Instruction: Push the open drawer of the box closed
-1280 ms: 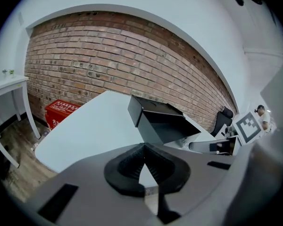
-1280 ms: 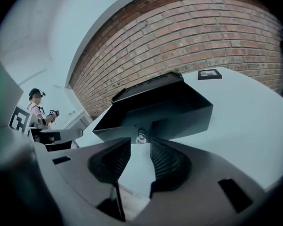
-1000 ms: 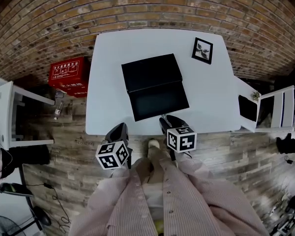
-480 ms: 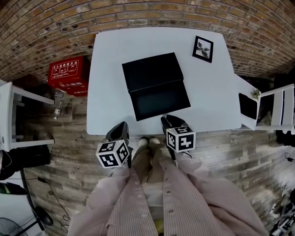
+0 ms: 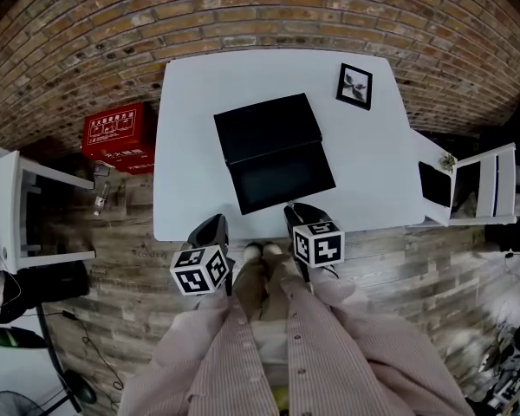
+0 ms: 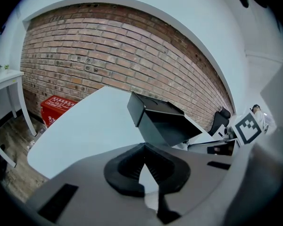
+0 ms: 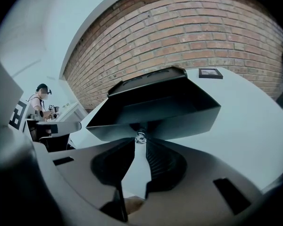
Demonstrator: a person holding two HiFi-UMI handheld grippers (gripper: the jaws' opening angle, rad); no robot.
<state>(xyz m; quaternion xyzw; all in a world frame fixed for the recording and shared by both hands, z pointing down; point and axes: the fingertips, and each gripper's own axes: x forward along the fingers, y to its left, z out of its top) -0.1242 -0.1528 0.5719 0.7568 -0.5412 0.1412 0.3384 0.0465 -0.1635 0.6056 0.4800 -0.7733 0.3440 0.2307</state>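
Drawer (image 5: 282, 178) is black, rectangular, with small shiny knob (image 7: 140, 136).

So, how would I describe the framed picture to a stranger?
Find the white table before the brick wall. The framed picture sits near its far right corner, apart from the black box; it is far smaller, with a pale image inside a black frame.

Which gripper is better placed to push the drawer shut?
Right. The right gripper faces the drawer front; its jaws have just been closing on the knob between them. The left gripper, shut, sits off the drawer's left corner.
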